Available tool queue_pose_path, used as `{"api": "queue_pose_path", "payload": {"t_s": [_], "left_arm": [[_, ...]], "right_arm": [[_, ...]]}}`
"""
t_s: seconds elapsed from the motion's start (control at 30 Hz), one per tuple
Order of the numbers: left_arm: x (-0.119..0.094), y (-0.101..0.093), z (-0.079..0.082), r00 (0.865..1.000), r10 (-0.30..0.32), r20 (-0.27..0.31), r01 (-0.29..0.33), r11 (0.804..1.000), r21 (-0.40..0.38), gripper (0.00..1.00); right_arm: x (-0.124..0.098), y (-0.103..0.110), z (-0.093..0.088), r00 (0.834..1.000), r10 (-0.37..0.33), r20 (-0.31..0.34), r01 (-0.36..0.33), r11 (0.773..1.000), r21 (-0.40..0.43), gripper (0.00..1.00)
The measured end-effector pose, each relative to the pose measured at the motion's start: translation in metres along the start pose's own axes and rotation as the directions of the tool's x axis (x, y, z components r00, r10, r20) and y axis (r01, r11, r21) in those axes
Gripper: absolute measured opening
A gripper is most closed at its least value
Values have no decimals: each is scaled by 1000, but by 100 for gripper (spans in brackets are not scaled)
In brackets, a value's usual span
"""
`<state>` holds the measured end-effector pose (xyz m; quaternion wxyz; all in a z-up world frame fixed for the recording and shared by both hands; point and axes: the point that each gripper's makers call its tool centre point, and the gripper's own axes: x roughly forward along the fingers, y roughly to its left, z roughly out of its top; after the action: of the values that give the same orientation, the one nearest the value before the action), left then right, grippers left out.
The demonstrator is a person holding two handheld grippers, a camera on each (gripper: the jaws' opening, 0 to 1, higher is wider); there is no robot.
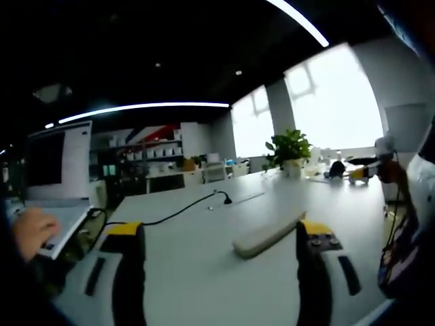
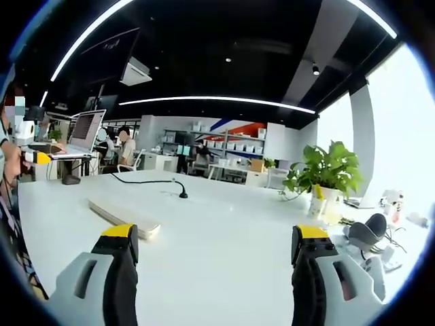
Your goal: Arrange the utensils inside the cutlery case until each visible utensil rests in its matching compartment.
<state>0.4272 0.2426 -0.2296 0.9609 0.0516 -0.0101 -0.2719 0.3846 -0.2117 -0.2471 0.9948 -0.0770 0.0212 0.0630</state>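
In the left gripper view, a person's hand (image 1: 32,232) is resting on a laptop (image 1: 58,197) at the left edge of the white table (image 1: 204,272). A black cable (image 1: 170,214) is running from there across the table toward its middle. The left gripper (image 1: 221,255) is hovering above the table with its jaws spread wide and nothing between them. Just beyond the right-hand jaw, the cutlery case (image 1: 268,236) is lying flat on the table: a long, narrow, pale cream box, closed as far as can be told, with no utensils showing. Farther back from the case, a potted plant (image 1: 289,151) is standing near the window.

In the right gripper view, a laptop (image 2: 85,132) is sitting at the far left end of the table (image 2: 217,231), and seated people (image 2: 122,149) are showing behind it. The cutlery case (image 2: 122,217) is lying just beyond the left-hand jaw, the same pale slim shape. The right gripper (image 2: 216,261) is held wide apart and carrying nothing. To the right of the case, well apart from it, the plant (image 2: 326,173) is standing in its pot.
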Motion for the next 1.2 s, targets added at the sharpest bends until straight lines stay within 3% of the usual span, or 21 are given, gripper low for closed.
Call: {"api": "queue_pose_path", "payload": {"t_s": [1.2], "left_arm": [[1, 1, -3, 1000, -4, -4, 4, 1000, -12, 97]], "right_arm": [[2, -1, -4, 1000, 9, -18, -9, 1000, -2, 97]]}}
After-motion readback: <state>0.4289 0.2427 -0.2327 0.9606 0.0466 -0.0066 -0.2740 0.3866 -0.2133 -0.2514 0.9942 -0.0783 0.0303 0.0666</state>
